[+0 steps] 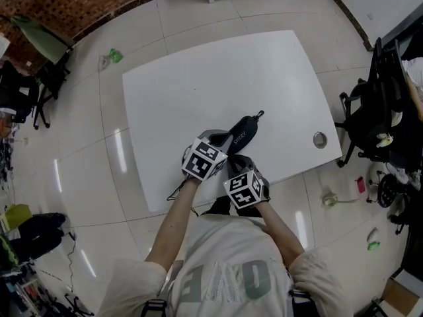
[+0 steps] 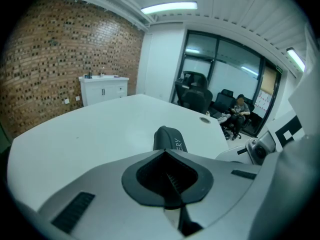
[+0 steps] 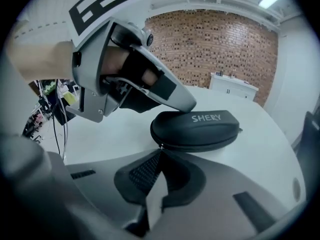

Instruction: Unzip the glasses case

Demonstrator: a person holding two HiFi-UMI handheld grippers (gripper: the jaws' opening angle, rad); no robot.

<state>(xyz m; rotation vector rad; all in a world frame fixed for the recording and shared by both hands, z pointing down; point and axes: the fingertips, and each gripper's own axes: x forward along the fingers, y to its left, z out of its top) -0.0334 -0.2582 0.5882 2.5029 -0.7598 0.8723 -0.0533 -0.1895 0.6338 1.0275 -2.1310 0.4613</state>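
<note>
The glasses case (image 3: 195,129) lies on the white tabletop (image 1: 198,78) near the edge closest to the person, and it looks fully closed: its zip seam (image 3: 200,145) runs unbroken round the side, so the unzipping seems not yet begun. The left claw (image 2: 164,153) is pressed together and rests on top of the case's near end, probably to steady it. The right claw (image 3: 160,150) is also pressed together, with its tips at the seam where a small metal glint shows; whether it pinches the slider is too small to tell. In the head view the case's long axis runs diagonally, its loop end (image 1: 260,115) pointing away towards the far right
</note>
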